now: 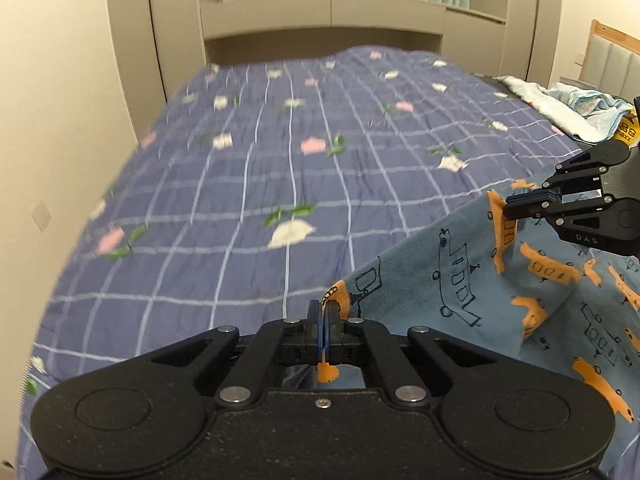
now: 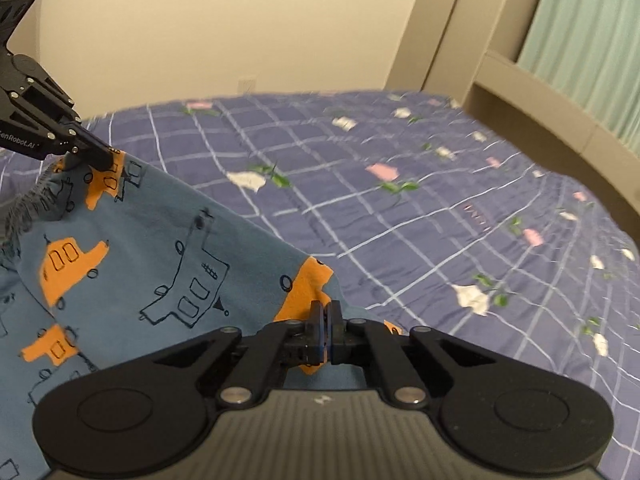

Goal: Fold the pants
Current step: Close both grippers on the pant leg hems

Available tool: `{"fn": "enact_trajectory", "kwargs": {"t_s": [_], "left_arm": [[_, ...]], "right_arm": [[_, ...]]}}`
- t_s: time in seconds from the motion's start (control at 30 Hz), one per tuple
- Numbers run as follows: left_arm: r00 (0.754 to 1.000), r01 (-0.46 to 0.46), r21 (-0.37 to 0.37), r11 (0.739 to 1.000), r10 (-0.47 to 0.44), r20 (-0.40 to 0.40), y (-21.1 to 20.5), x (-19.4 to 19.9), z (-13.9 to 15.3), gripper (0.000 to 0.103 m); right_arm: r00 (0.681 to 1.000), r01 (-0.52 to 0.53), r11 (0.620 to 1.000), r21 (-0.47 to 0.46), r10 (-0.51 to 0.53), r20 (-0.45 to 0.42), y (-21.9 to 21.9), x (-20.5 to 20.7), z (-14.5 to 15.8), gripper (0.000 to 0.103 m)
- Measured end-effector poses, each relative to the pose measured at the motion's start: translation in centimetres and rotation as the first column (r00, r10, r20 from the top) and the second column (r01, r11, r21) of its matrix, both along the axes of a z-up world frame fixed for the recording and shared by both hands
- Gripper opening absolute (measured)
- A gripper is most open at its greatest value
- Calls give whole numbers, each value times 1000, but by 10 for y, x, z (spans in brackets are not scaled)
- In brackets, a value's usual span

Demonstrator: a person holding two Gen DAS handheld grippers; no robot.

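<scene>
1. On the bed [image 1: 248,184], with its purple checked cover, lie the blue pants [image 1: 460,280]. They have orange and dark drawings of little trucks on them.
2. One edge of the pants is lifted up off the cover. The rest hangs down toward the near side of the bed.
3. The left gripper [image 1: 322,312] has its two fingers pressed together on one corner of the pants edge. A bit of orange cloth pokes out behind the fingers.
4. The right gripper [image 2: 327,314] is pinched tight on the other corner of the same edge. You can see it from the side in the left wrist view too.
5. I think the step now is to carry this edge over and lay it on the other part of the pants.
6. To do it well, both hands should go at the same speed and stay level, so the cloth stays flat between them.
7. Keep the edge pulled gently straight. Do not tug hard, or a corner may slip out.
8. Set the corners down neatly before letting go.
9. Counting: one pair of pants, two grippers, one bed, and one heap of pale cloth [image 1: 568,100] at the far right side of the bed.
</scene>
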State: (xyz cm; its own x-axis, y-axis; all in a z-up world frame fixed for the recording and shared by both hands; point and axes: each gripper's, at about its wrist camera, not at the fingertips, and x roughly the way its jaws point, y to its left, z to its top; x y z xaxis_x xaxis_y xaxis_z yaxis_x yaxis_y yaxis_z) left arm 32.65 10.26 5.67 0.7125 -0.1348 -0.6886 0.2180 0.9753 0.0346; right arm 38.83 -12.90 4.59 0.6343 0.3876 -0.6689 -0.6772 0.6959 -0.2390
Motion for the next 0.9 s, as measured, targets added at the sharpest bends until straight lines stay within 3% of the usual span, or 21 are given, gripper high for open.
{"fn": "enact_trajectory", "kwargs": {"t_s": [0.37,0.63,0.9], "left_arm": [[987,54,68,996,-64,148,-25,-67,28,0],[976,118,103,988,-134,169,-36,-97,24,0],[964,197,144,970,-218,149,-46,-127,-4,0]], "right_arm": [[989,56,995,87,-67,129,-24,-68,23,1],[988,71,993,94,-83,133,-32,-89,15,1],[993,46,997,57,-52,110,-34,-101,1,1]]}}
